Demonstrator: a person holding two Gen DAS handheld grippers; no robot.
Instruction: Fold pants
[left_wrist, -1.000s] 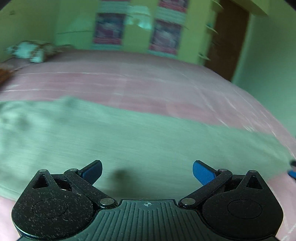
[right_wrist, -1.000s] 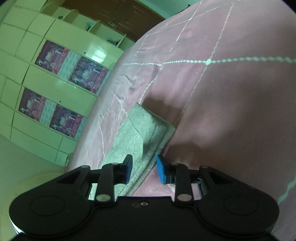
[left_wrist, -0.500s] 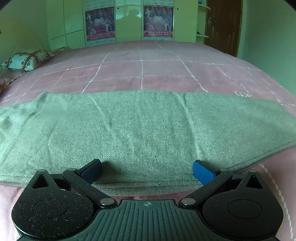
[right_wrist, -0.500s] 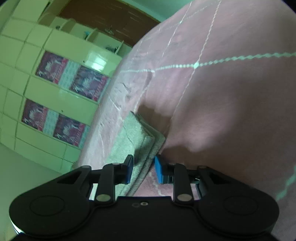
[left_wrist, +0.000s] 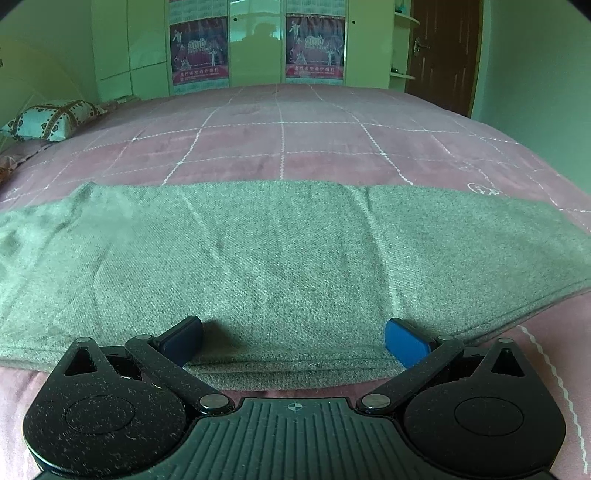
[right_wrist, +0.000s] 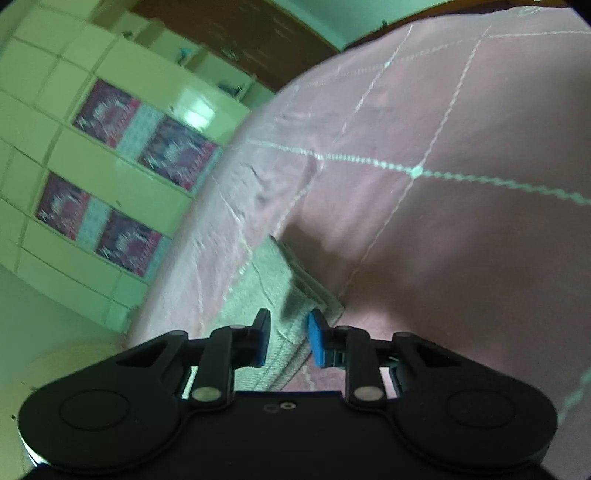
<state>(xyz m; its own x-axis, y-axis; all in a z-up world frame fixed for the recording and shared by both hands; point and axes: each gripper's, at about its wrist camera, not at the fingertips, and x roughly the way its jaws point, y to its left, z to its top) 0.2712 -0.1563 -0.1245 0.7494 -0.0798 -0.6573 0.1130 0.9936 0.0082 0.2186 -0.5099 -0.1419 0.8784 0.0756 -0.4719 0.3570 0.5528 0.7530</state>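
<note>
Grey-green pants (left_wrist: 288, 258) lie flat in a long folded strip across the pink bed (left_wrist: 288, 140). My left gripper (left_wrist: 293, 339) is wide open, its blue pads resting on the near long edge of the strip. In the right wrist view the camera is tilted; the end of the pants (right_wrist: 273, 288) runs up between the jaws. My right gripper (right_wrist: 287, 339) has its pads close together on either side of the cloth edge, seeming shut on it.
The pink quilt has a white stitched grid. A patterned pillow (left_wrist: 51, 118) lies at the far left. A green wardrobe with posters (left_wrist: 258, 48) stands behind the bed, and a brown door (left_wrist: 443, 55) is at the back right.
The left view swung and steadied, now square to the pants with pads low on the near edge. The right gripper shifted a little along the pants end; its jaws stay close together.
</note>
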